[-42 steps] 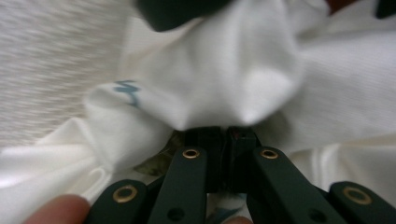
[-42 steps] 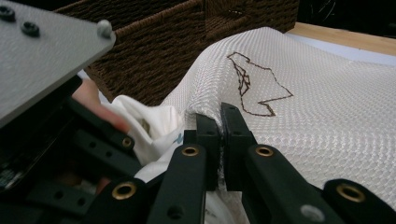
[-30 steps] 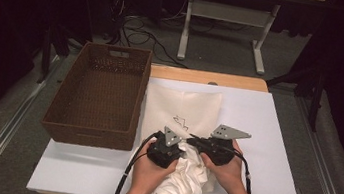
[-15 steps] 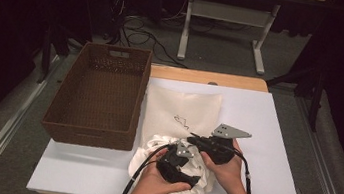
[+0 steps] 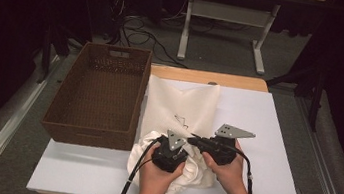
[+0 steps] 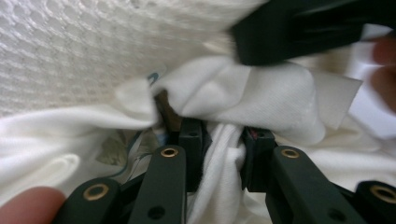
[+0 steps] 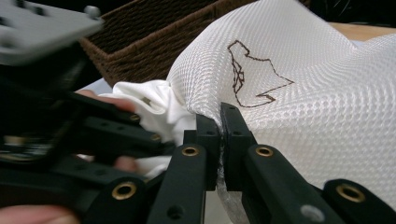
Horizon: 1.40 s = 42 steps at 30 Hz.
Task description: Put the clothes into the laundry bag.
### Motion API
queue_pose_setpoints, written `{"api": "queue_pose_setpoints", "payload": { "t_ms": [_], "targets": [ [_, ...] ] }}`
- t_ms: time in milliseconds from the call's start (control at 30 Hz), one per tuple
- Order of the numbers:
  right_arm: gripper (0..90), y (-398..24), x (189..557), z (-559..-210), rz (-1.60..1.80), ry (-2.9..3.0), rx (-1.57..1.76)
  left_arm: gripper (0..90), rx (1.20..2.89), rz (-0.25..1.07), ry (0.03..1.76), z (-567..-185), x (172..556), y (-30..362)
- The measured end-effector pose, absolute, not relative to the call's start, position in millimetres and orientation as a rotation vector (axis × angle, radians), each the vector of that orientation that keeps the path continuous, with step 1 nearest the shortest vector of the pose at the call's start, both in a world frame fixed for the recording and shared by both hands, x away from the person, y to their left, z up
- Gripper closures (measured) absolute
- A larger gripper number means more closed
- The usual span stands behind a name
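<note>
A white mesh bag (image 5: pixel 181 103) with a brown stitched figure lies on the white table (image 5: pixel 273 155). My right gripper (image 5: pixel 195 140) points left and is shut on the bag's near edge (image 7: pixel 219 119), lifting the mesh (image 7: pixel 303 93). A crumpled white cloth (image 5: pixel 195 173) lies at the bag's mouth and hangs over the table's front edge. My left gripper (image 5: pixel 176 143) sits on the cloth. Its jaws have just been closing, and a fold of the cloth (image 6: pixel 261 93) is pinched between its pads (image 6: pixel 219 135). The right gripper's black jaw (image 6: pixel 299 28) crosses above it.
A brown wicker basket (image 5: pixel 100 92) stands on the table's left side, right next to the bag. Its wall (image 7: pixel 140 32) is close behind the left gripper (image 7: pixel 107 126). Bare table lies right of the hands. Beyond the table are cables and a desk frame.
The left hand slid a little right and toward the front edge on the cloth, then back toward the bag. The cloth now bulges further left. The right gripper kept still.
</note>
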State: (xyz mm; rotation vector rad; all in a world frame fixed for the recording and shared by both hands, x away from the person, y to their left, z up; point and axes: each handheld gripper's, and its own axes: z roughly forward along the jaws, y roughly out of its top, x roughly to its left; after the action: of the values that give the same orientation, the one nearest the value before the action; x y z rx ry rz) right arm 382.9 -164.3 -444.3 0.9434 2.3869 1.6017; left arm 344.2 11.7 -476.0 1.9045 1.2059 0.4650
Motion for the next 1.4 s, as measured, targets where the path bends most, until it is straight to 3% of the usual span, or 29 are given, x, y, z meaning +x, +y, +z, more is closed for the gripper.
{"api": "queue_pose_setpoints", "payload": {
  "t_ms": [167,300,467,633,767,833,867,967,1033,1100,1233,1400],
  "targets": [
    [89.1,-160,381,-449,1.553,2.405,0.933,67.7,1.881,0.418,1.202,-478,346,11],
    [89.0,-166,383,-449,1.554,2.387,0.937,50.3,1.856,0.417,1.081,-464,324,30],
    [89.0,-165,386,-451,1.555,2.381,0.961,26.6,1.74,0.391,1.138,-444,306,78],
    [88.9,-163,386,-451,1.546,2.387,0.949,19.9,1.786,0.488,1.29,-460,302,107],
    [88.9,-164,386,-452,1.554,2.385,0.941,18.0,1.779,0.417,1.389,-476,306,114],
    [88.9,-164,386,-452,1.554,2.385,0.946,22.8,1.763,0.397,1.4,-478,307,115],
    [88.9,-163,386,-453,1.549,2.388,0.938,37.5,1.764,0.43,1.338,-473,302,111],
    [88.9,-163,386,-453,1.552,2.387,0.941,61.2,1.815,0.39,1.271,-469,304,101],
    [88.9,-163,386,-453,1.555,2.391,0.944,71.4,1.792,0.333,1.276,-468,307,99],
    [88.9,-161,386,-454,1.561,2.387,0.945,76.8,1.776,0.307,1.245,-465,308,95],
    [88.9,-156,383,-453,1.556,2.395,0.915,78.5,1.888,0.308,1.059,-457,304,65],
    [89.0,-150,379,-451,1.591,2.408,0.907,78.7,1.923,0.319,1.076,-465,321,47]
  ]
}}
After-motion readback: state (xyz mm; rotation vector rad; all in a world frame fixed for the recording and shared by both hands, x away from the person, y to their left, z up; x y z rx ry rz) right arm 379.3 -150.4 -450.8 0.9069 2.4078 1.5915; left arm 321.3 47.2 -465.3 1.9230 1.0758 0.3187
